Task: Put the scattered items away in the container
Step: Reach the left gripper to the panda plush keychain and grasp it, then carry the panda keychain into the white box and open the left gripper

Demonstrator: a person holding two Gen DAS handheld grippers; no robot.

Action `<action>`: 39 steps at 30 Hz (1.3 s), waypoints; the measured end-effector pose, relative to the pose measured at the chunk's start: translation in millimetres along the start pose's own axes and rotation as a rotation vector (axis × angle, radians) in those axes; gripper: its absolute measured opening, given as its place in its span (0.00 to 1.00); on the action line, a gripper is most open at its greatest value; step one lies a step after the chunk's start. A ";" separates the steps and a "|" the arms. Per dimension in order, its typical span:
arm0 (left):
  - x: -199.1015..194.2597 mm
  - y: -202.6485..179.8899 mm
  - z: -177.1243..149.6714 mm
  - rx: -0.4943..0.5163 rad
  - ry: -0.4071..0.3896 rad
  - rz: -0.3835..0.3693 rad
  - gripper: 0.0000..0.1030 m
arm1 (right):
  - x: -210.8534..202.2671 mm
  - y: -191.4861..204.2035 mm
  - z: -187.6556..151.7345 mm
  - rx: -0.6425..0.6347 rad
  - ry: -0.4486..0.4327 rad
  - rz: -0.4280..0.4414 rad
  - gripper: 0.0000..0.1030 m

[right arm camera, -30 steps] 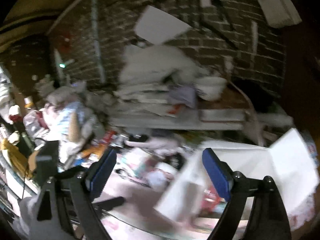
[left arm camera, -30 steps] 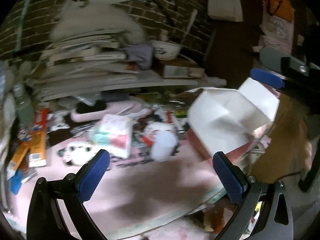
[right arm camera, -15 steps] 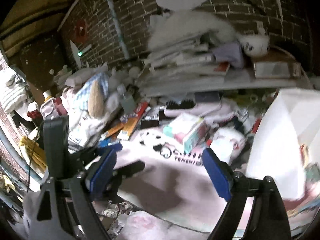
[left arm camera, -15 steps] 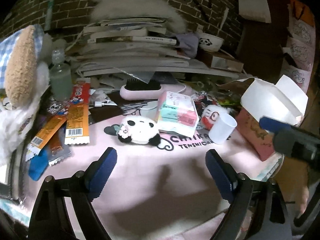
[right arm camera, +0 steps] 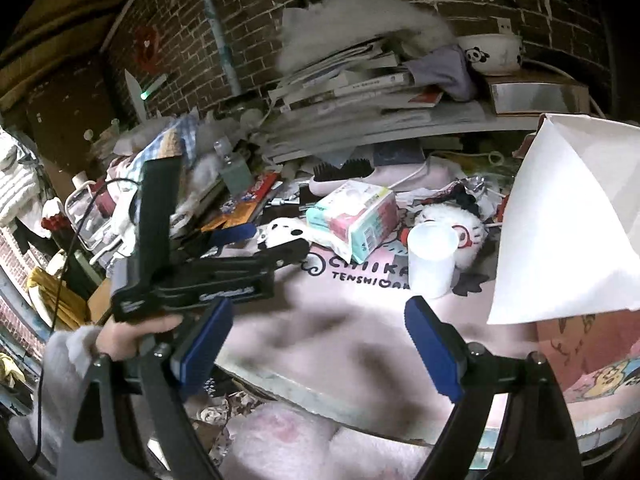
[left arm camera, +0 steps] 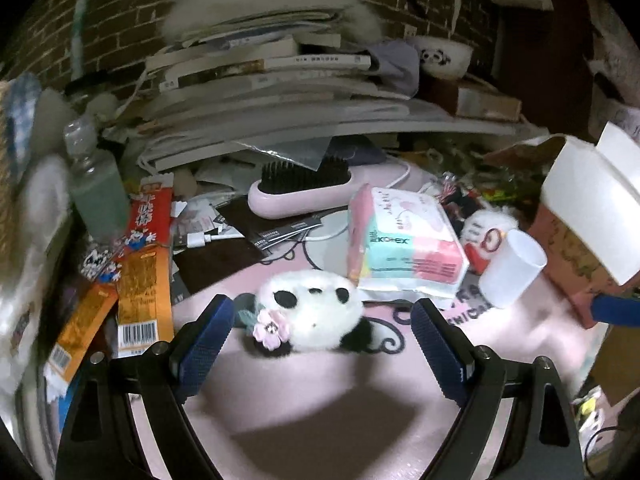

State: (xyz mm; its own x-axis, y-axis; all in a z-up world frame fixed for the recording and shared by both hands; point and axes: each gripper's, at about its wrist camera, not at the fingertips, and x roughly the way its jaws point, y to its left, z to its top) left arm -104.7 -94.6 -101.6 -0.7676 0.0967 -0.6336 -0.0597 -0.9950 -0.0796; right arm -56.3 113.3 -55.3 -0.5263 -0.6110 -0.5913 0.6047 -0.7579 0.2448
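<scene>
Left hand-held gripper (left arm camera: 322, 344), now lower and closer than a second ago, stands released — jaws slightly narrowed, flanking the panda plush (left arm camera: 310, 314) without touching it, near the surface's front edge. Right hand-held gripper (right arm camera: 318, 338) hangs released, empty. Farther right, the white-flapped container (right arm camera: 576, 220) waits — a first pickup seems imminent.

Panda toy (left arm camera: 310, 314): fluffy plush, cloth flower. Tissue pack (left arm camera: 400, 246): glossy plastic wrap. Cup (left arm camera: 512, 268): smooth translucent plastic. Hairbrush (left arm camera: 300, 190): glossy pink plastic body, black bristles. Snack packets (left arm camera: 140, 284): shiny foil. Worktop (left arm camera: 320, 400): matt pink mat. Container (right arm camera: 572, 220): matt white paper flaps. Left tongs (left arm camera: 320, 344): textured blue pads, matt black plastic arms.
</scene>
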 end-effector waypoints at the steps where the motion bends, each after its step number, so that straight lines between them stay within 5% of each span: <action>1: 2.8 -0.2 1.2 0.008 0.005 0.001 0.84 | 0.0 -0.6 -0.5 0.000 0.002 0.002 0.83; 6: 19.8 -2.7 2.2 0.047 0.079 0.029 0.54 | 2.5 -2.3 -1.7 0.009 0.016 0.009 0.83; 21: 17.7 -5.1 -1.7 0.052 0.091 0.058 0.45 | 2.8 -3.5 -4.1 0.021 0.018 0.015 0.84; 29: -16.1 -6.2 -5.9 0.029 0.053 0.050 0.44 | 8.4 -9.2 -10.6 0.026 0.028 -0.018 0.84; 39: -75.4 -39.2 31.6 0.093 -0.034 -0.109 0.44 | 17.3 -16.6 -21.3 0.035 0.042 -0.049 0.84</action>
State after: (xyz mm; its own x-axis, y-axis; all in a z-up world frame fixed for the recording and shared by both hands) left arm -64.6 -63.7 -26.5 -0.7745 0.2046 -0.5986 -0.2009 -0.9768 -0.0740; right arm -62.8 120.1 -85.9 -0.5288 -0.5631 -0.6350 0.5571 -0.7947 0.2409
